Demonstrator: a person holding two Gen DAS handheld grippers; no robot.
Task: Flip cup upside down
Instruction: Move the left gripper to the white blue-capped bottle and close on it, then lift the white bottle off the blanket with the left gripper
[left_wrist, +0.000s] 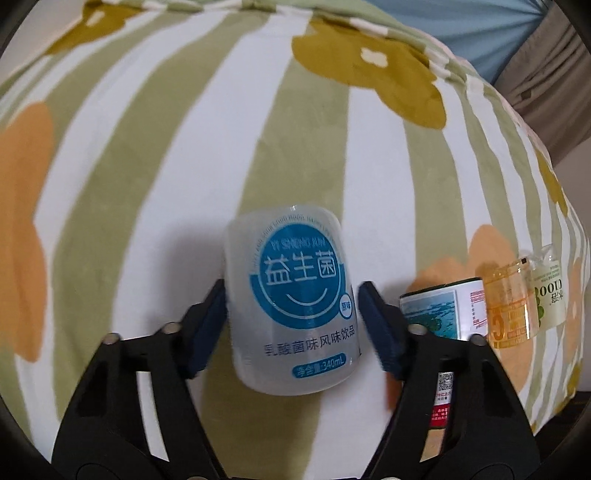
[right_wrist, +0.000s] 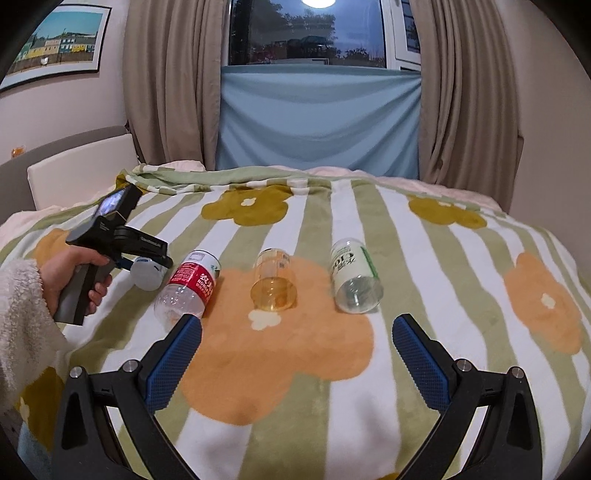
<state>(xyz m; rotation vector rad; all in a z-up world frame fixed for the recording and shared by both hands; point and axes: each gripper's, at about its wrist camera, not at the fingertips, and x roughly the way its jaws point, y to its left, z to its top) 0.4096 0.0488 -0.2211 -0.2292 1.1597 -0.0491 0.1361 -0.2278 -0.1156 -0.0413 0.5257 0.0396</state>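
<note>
A translucent white cup (left_wrist: 295, 306) with a round blue label sits between the blue pads of my left gripper (left_wrist: 291, 291), which is shut on its sides just above the striped blanket. In the right wrist view the same cup (right_wrist: 146, 275) is at the far left, with a hand holding the left gripper (right_wrist: 147, 264) around it. My right gripper (right_wrist: 297, 325) hovers open over the blanket with nothing between its fingers, short of a row of lying cups.
Three cut-bottle cups lie on the flowered blanket (right_wrist: 424, 258): a red-labelled one (right_wrist: 192, 282), an amber one (right_wrist: 273, 284) and a green-and-white one (right_wrist: 354, 277). They show right of the left gripper as red-labelled (left_wrist: 443, 310), amber (left_wrist: 509, 306), green (left_wrist: 548, 291). Curtains and a window stand behind.
</note>
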